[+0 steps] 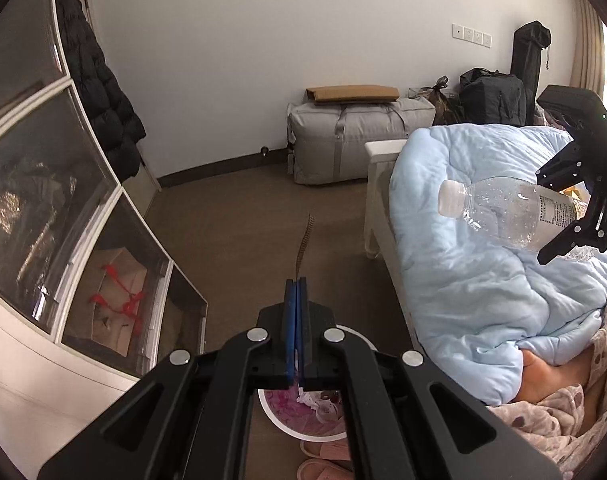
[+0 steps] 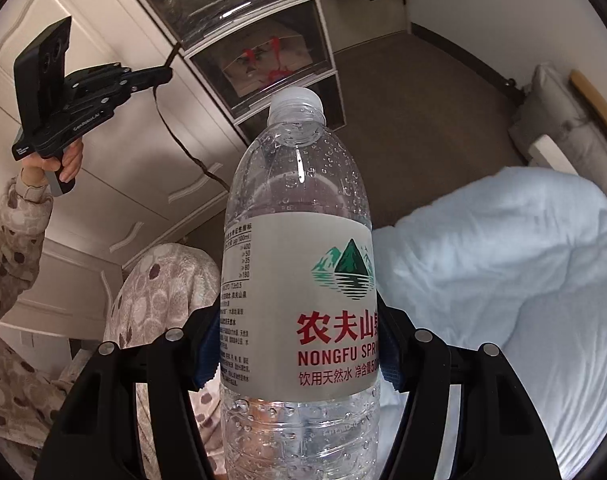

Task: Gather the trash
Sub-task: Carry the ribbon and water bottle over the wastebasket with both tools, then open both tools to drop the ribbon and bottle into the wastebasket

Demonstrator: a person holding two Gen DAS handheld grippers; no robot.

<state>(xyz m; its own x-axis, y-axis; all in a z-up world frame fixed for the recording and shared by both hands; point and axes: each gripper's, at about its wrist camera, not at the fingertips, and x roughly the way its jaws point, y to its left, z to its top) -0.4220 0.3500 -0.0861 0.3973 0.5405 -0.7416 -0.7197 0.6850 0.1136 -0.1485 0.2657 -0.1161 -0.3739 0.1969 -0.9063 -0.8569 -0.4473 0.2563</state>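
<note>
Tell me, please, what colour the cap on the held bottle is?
White, slightly translucent; the cap shows best in the right wrist view, atop the clear bottle.

We count one empty plastic water bottle (image 2: 299, 264), one white trash bin (image 1: 303, 420) and two pink slippers (image 1: 327, 460) near us. Farther off we count one grey storage bag (image 1: 355, 136), two grippers and one light blue duvet (image 1: 463, 272).

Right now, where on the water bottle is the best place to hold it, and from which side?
Probably the labelled middle of the water bottle, pads on opposite sides across its round body. The right gripper already holds it there; the neck is narrower, and the ribbed base looks softer.
</note>
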